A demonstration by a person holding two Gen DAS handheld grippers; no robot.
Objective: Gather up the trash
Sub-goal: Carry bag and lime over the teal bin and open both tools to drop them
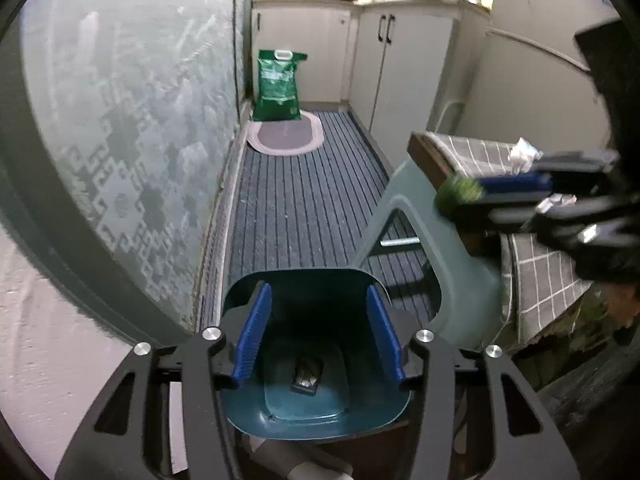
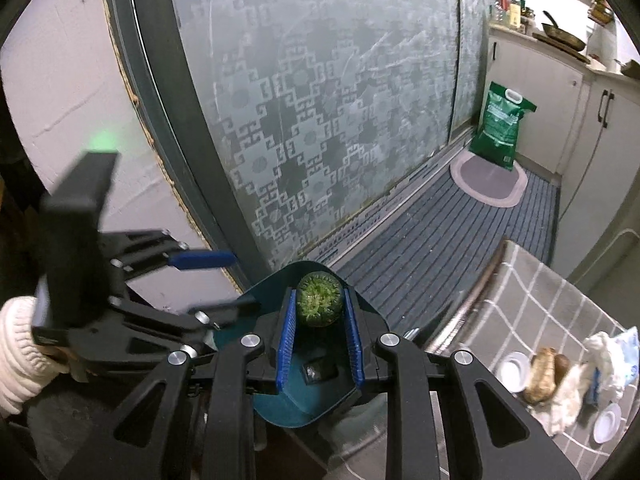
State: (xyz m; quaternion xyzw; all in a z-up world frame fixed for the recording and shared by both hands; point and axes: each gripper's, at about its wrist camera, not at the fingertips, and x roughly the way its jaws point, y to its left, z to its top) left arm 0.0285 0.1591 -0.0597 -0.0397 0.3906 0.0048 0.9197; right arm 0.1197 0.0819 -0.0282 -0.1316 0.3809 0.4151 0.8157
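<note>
Looked down a narrow kitchen strip: frosted patterned door point(image 1: 132, 100) filling the left of both views, striped floor mat point(image 1: 304, 208) running up the middle, green bag point(image 1: 278, 86) standing on an oval rug point(image 1: 286, 136) at the far end below pale cabinets. Found the teal bin point(image 1: 304, 271) at lower centre in both views, mouth upward, with one dark crumpled wrapper point(image 1: 307, 376) already lying on its bottom. Judged the collecting as begun but far from finished. Saw the right gripper point(image 2: 320, 296) clamped on a round green vegetable stub point(image 2: 319, 305), pads pressed to either side of it, stub hanging directly over the bin's mouth near the far rim and not yet let go. Judged the drop as the step in hand. Saw the left gripper point(image 1: 319, 287) with jaws apart and nothing pinched between the blue pads, hovering above the same bin mouth; from the right wrist view, showed at left centre beside the bin's rim, carried by a hand in a white knitted sleeve point(image 2: 20, 352); could not tell whether a finger touched that rim. Still to clear, at lower right of the right wrist view: checked tablecloth point(image 2: 532, 292) carrying crumpled white tissue point(image 2: 600, 350), a brown lump point(image 2: 542, 374) and small white dishes point(image 2: 514, 370), all well apart from both grippers
</note>
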